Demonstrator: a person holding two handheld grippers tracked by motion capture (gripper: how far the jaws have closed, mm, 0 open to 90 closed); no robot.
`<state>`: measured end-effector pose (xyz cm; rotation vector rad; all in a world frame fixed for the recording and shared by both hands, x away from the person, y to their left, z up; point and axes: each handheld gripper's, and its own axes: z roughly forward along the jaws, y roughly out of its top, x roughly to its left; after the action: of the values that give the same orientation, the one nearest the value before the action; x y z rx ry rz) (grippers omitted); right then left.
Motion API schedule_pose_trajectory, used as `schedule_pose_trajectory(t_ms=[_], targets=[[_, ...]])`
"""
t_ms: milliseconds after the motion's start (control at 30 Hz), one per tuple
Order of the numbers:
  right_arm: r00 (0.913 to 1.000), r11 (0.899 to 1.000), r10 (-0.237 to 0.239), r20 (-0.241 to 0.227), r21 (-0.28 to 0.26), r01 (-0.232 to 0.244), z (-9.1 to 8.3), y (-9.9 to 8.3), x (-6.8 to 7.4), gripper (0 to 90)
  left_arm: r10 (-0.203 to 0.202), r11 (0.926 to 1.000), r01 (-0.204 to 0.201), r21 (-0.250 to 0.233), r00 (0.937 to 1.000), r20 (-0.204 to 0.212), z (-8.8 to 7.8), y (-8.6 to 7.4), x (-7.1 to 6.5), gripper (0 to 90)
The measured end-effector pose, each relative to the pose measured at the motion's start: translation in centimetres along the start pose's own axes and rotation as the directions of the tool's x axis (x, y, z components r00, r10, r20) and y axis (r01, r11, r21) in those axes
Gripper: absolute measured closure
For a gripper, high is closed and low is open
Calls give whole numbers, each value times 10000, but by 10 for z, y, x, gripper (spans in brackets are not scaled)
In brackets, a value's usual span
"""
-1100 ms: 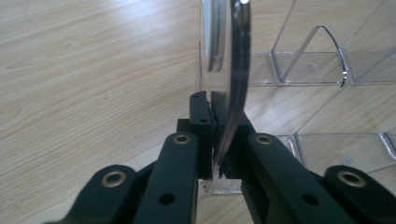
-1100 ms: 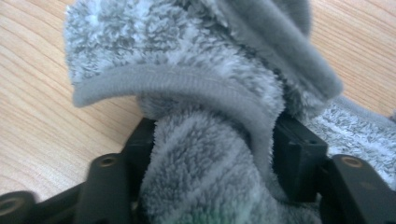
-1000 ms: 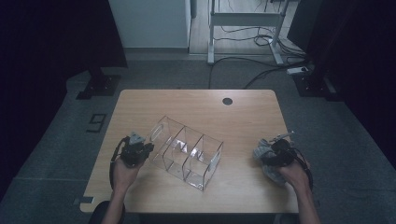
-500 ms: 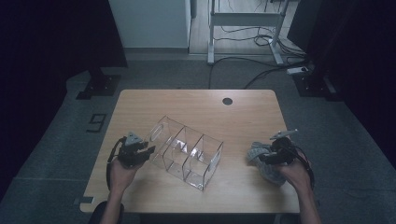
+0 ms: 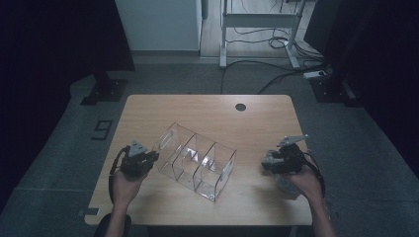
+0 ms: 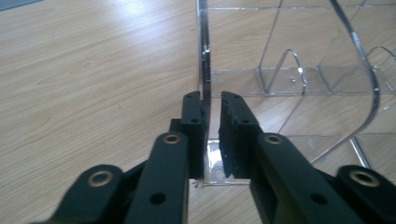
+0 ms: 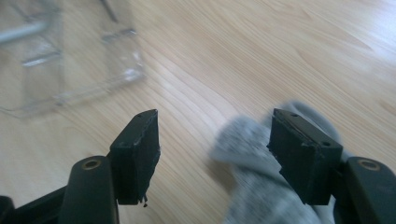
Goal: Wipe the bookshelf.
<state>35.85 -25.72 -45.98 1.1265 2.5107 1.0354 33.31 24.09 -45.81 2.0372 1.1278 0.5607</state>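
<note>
A clear plastic organizer (image 5: 196, 162) with three compartments lies at an angle in the middle of the wooden table (image 5: 197, 113). My left gripper (image 5: 154, 157) is at its left end. In the left gripper view the jaws (image 6: 212, 100) straddle the organizer's thin end wall (image 6: 204, 56): the left pad touches it and a slim gap shows at the right pad. My right gripper (image 5: 267, 163) is open near the table's right edge. In the right gripper view a grey cloth (image 7: 252, 186), blurred, lies between and under the wide-open jaws (image 7: 215, 126). The organizer's corner (image 7: 60, 70) is further ahead.
A dark round hole (image 5: 240, 106) sits near the table's far edge. Beyond the table are a white cabinet (image 5: 158, 24), a metal frame (image 5: 259, 29) and cables on the grey floor. Bare wood lies between the organizer and the right gripper.
My right gripper has shifted a little to the left, toward the organizer. The left gripper and the organizer have hardly moved.
</note>
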Motion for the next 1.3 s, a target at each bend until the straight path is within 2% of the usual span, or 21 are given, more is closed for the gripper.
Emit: schedule_pose_trajectory(t_ms=[100,267,467,667,733,967,1100,1300], targets=[[9991,9996,-252,-344,-102,249,3,6,6,331,-128,9999,127,42,9999,78,1,-1,3,860],[9957,9986,-524,-764,-64,521,12,16,16,330,-216,9998,216,52,9996,173,3,1,5,867],[9866,9964,-847,-1393,-126,838,21,29,28,329,-186,9998,185,108,9998,107,6,4,6,865],[9775,9924,-1227,-1718,-260,1200,31,43,41,342,-158,9998,156,111,9998,136,9,7,8,863],[9717,9904,-1383,-1914,-328,1345,35,48,46,350,-159,9998,156,129,9997,169,10,8,9,862],[9617,9874,-1574,-2245,-525,1494,38,56,55,427,-166,9997,164,163,9998,112,18,14,11,856],[9634,9879,-1544,-2192,-502,1469,38,55,58,470,-190,9997,188,178,9997,132,22,18,12,849],[9614,9874,-1580,-2252,-440,1519,37,52,63,485,-193,9995,189,269,9997,116,30,26,13,838]])
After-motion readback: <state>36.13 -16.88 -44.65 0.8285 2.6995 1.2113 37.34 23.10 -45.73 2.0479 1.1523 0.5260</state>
